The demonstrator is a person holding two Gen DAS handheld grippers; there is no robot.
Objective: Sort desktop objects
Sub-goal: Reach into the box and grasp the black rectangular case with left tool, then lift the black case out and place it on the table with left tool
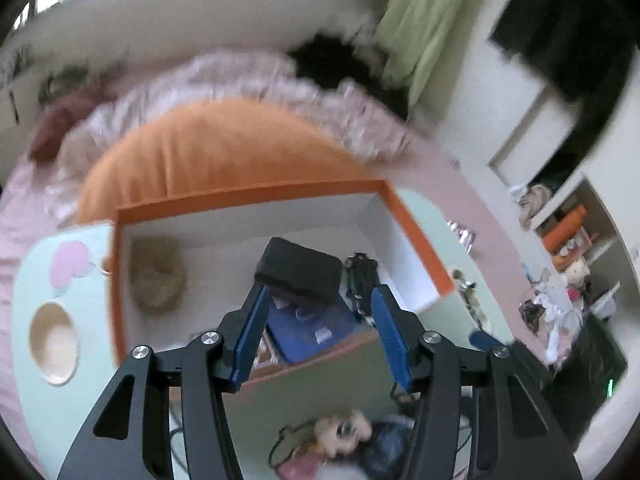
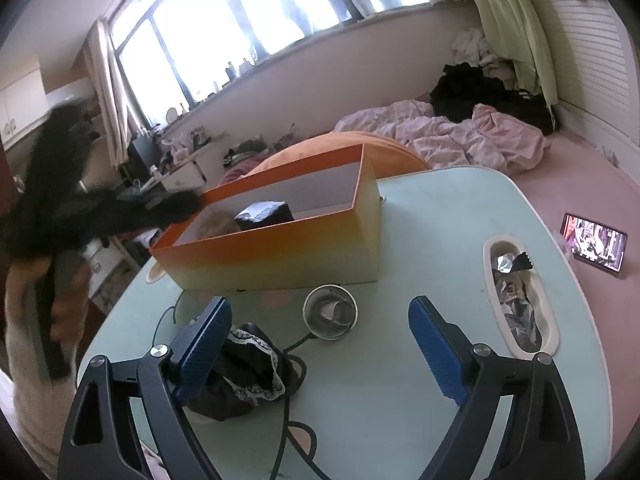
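Both sets of jaws stand apart with nothing between the pads: my left gripper (image 1: 318, 322) hangs released, tilted steeply down over the orange box (image 1: 256, 196), and my right gripper (image 2: 320, 344) rests spread wide, angled gently down toward the tabletop. Inside the box I count one black case (image 1: 300, 270), one blue pouch (image 1: 308, 330) under it, one tan fuzzy object (image 1: 156, 276) in the far-left corner, and one dark item by the right wall that is too blurred for me to name. Just beside the right gripper's left finger lies one black lace-trimmed cloth (image 2: 244, 368), and ahead of it, between the fingers, sits one small metal cup (image 2: 330, 312) with a thin black cable (image 2: 286, 412) trailing past it. One recessed tray (image 2: 492, 248) at the table's right edge holds crumpled foil wrappers, and one round wooden inset (image 1: 54, 342) shows at the left edge. Everything sits on a pale green table (image 2: 440, 208) printed with pink cartoon shapes. Beyond it are an orange cushion (image 1: 216, 148), a rumpled pink blanket (image 2: 460, 132), a phone (image 2: 594, 246) with its screen lit, a green curtain (image 2: 516, 20) and a long window (image 2: 248, 12).
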